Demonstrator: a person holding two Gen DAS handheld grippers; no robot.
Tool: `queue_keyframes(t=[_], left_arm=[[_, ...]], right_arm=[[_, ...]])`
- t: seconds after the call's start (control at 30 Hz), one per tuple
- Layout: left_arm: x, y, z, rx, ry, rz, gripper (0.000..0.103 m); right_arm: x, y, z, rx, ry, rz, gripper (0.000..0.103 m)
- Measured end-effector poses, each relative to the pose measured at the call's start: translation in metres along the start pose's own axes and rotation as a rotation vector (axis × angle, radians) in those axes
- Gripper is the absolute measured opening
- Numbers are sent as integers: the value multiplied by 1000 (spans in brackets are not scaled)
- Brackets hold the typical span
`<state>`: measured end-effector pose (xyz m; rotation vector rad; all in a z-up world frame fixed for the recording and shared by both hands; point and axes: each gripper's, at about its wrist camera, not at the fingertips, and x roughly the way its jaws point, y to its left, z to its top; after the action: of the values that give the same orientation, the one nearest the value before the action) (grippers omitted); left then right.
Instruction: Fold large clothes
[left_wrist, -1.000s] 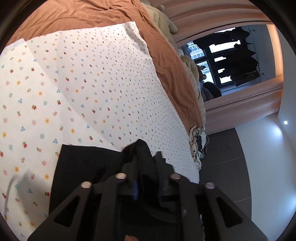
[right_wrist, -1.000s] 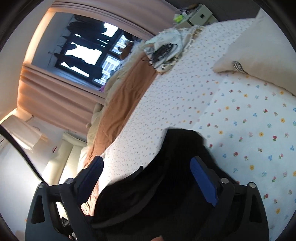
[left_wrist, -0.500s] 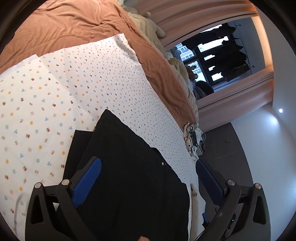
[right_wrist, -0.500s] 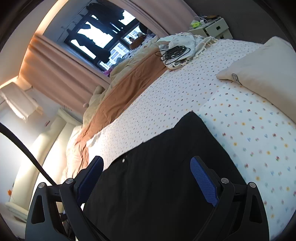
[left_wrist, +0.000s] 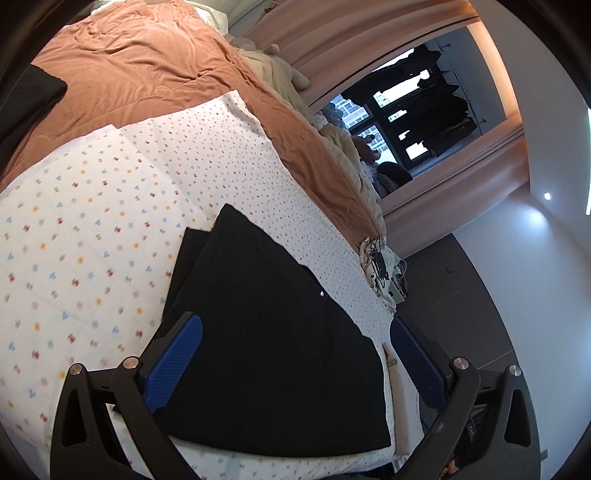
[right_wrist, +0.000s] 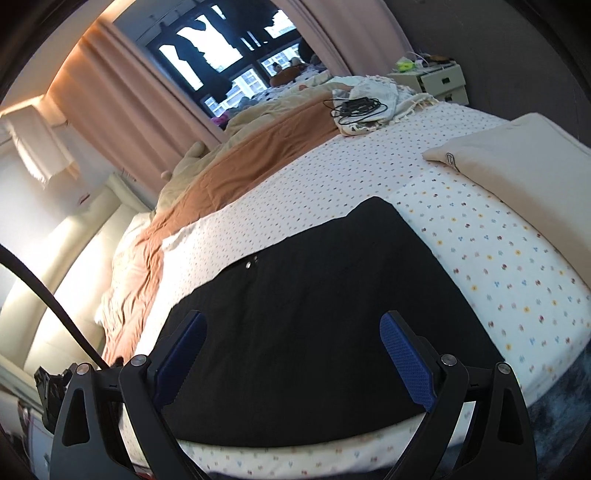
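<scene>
My left tool (left_wrist: 295, 354) and right tool (right_wrist: 291, 350) hang spread wide and empty above the black garment (right_wrist: 325, 306), which lies folded flat at the near edge of the bed (right_wrist: 517, 273), on its flowered sheet.

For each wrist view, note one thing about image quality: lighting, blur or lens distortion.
Left wrist view: the window is backlit, so clothes hung there read as silhouettes; the flowered sheet smears with motion blur. Right wrist view: fisheye bends the bed edge into a curve; the black garment shows almost no fold detail.
</scene>
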<state>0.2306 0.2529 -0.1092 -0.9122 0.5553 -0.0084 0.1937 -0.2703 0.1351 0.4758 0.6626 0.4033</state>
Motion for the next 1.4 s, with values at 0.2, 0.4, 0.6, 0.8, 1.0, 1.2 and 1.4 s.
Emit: queue_keyframes(t=[0.2,0.4,0.6,0.8,1.0,1.2,1.4], left_arm=[[-23,18,-29,-13,-3,3,103],[-27,43,-53,-38,21,37,93],[-23,65,-67,-57,35,84,88],[-10,83,-71,-58,53,162,85],[20,103,-74,-80,114,198,77],[44,106,-74,-71,139,196,65],[52,104,-71,-98,143,192,59]], right_arm=[[-19,21,-31,-75,21,-2,95],[-12,45,-59,-128,122,-33,95],[10,68,-81,-203,233,-46,94],[46,84,-82,-252,322,-92,80],[92,104,-79,-315,416,-131,68],[142,110,-77,-365,486,-177,65],[194,125,-67,-453,495,-250,65]])
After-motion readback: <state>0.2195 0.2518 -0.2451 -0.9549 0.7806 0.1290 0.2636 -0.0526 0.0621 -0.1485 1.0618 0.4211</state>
